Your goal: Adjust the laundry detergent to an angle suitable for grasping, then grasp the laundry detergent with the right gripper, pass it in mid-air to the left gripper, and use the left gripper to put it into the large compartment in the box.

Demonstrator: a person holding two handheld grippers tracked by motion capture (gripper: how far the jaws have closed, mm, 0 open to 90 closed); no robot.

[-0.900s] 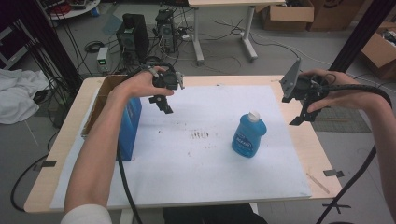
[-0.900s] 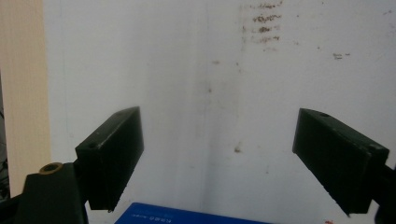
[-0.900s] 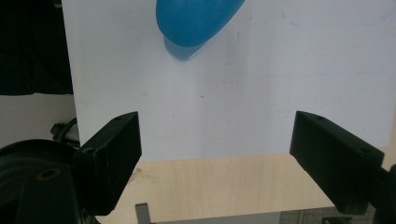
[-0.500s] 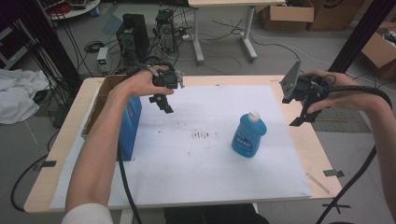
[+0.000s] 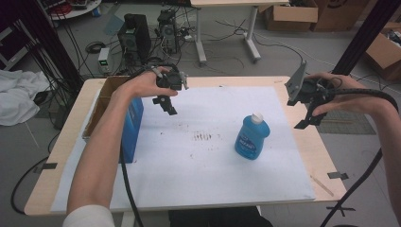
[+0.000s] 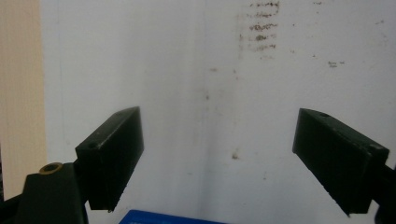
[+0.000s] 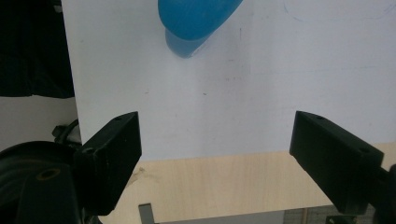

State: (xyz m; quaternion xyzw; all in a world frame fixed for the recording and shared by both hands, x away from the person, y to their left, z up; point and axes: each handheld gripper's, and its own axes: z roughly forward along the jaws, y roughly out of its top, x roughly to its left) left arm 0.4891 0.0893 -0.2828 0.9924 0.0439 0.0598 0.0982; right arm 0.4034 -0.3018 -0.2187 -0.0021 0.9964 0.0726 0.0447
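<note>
A blue bottle (image 5: 252, 138) with a white cap stands upright on the white sheet (image 5: 198, 161), right of centre. Its base (image 7: 196, 18) shows at the top of the right gripper view. My left gripper (image 5: 166, 105) hangs open above the sheet's far left part, near a blue box (image 5: 134, 124). The left gripper (image 6: 224, 158) holds nothing between its jaws; stained white sheet lies below. My right gripper (image 5: 306, 119) is held open over the table's right edge, apart from the bottle. In its own view the right gripper (image 7: 215, 163) is empty.
An open cardboard box (image 5: 101, 106) sits at the table's left, against the blue box. The wooden table (image 5: 326, 165) edge runs right of the sheet. Dark smudges (image 5: 204, 137) mark the sheet's middle. Computers and cables lie on the floor beyond.
</note>
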